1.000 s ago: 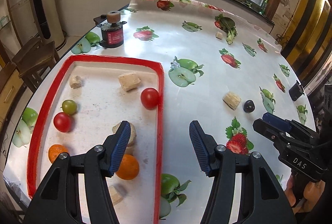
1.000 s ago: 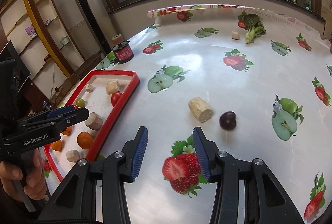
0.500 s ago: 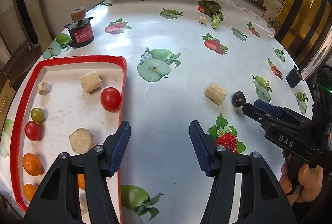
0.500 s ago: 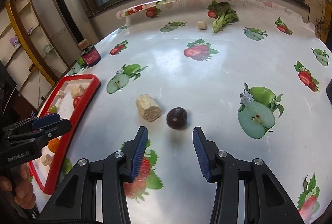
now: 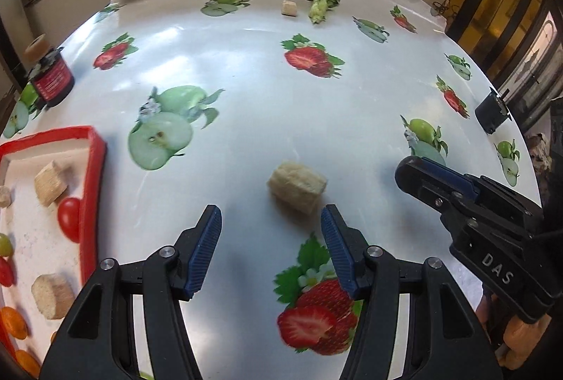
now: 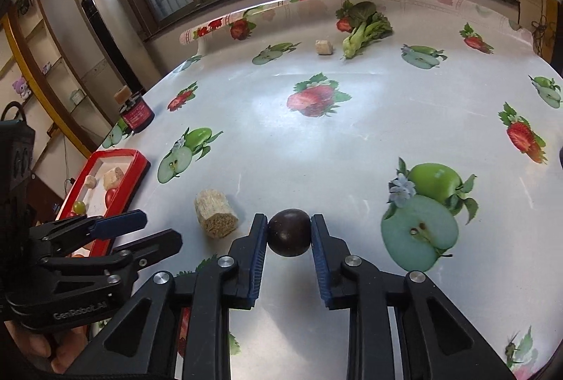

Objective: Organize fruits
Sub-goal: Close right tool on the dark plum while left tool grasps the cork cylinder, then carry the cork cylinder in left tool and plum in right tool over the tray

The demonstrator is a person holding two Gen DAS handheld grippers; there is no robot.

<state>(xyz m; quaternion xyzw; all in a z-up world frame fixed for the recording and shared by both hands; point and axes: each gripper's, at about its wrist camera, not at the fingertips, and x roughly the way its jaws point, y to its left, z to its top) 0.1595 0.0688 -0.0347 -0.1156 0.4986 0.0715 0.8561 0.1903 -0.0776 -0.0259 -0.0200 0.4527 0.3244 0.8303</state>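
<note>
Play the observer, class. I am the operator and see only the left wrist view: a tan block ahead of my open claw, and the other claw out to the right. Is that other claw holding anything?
Observer: Yes. In the right wrist view the right claw is shut on a dark round fruit, with one pad pressed against each side of it.
Operator: Where is that fruit relative to my block?
Observer: It is just right of the tan block and not touching it.
Operator: Is it lifted yet?
Observer: I cannot tell. The fruit sits low against the tablecloth, and no gap shows under it.
</note>
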